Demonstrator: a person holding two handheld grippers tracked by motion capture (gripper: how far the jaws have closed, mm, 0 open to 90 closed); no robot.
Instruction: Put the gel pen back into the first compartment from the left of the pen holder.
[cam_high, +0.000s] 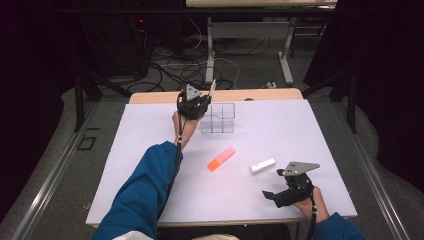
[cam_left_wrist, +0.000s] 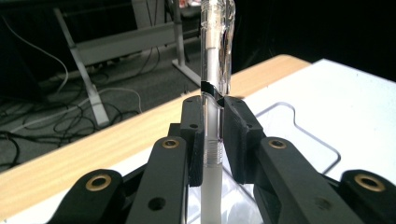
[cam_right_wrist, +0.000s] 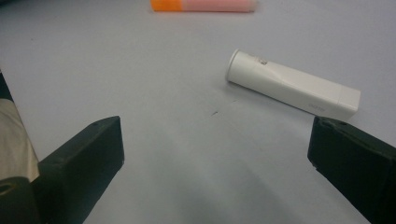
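A dark room with cables on the floor lay beyond the white table (cam_high: 150, 150), whose wooden far edge showed past the sheet. Toward the far side stood a clear divided holder (cam_high: 218, 118). Nearer, mid-table, lay a pink-and-orange marker (cam_high: 221, 159), and just right of it a white tube (cam_high: 262, 166).

The left gripper (cam_high: 205, 98) hung at the holder's far-left corner, its jaws clamped on a clear pen (cam_left_wrist: 216, 70) held upright, the cap end above the jaws and the lower barrel over the holder's rim. The right gripper (cam_high: 272, 186) rested at the near right with jaws spread wide and empty, the white tube just ahead of them.

To drop the pen in cleanly, it seemed best to keep it vertical, centre the tip over one compartment, lower until the barrel was inside the walls, and only then release.
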